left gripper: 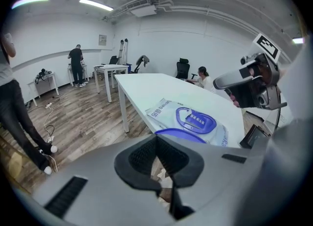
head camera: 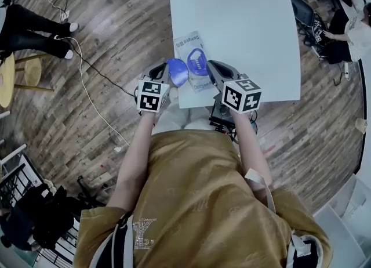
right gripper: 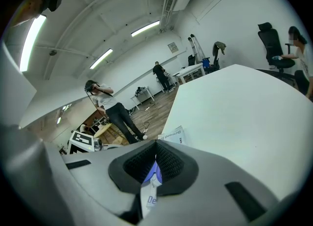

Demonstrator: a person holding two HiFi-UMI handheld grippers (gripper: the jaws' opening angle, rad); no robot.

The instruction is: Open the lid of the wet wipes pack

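- First, far left: left gripper (head camera: 167,74), grey plastic body, marker cube (head camera: 152,96) at the back. In the left gripper view (left gripper: 156,139) its ribbed black pads meet at the tips, pressed together on the rim of the lid (left gripper: 183,133).
- Lid (head camera: 177,71): round, glossy blue plastic disc. It is swung open to the pack's left, just past the table's left edge and touching the left gripper's tip.
- Wet wipes pack (head camera: 190,45): flat soft film pouch, pale blue-white, rectangular. It lies on the table near the near-left corner.
- Long axis runs away from the person along the table's length, slightly skewed. The near short end points at the person, and the blue print runs along the long sides.
- Blue oval ring (head camera: 197,61) sits mid-pack around the uncovered opening, with a label inside it in the left gripper view (left gripper: 195,120).
- Pack lies between the two grippers, left one at the lid side, right one at the right long edge.
- Right gripper (head camera: 211,68): same grey body, marker cube (head camera: 242,96). In the right gripper view (right gripper: 155,146) the jaws are clamped on the pack's edge, with white film and blue showing between the pads (right gripper: 168,161).
- Table (head camera: 232,17): smooth white top, rounded corners, bare beyond the pack.
- Floor (head camera: 116,29): dark wood planks, cable lying on it.
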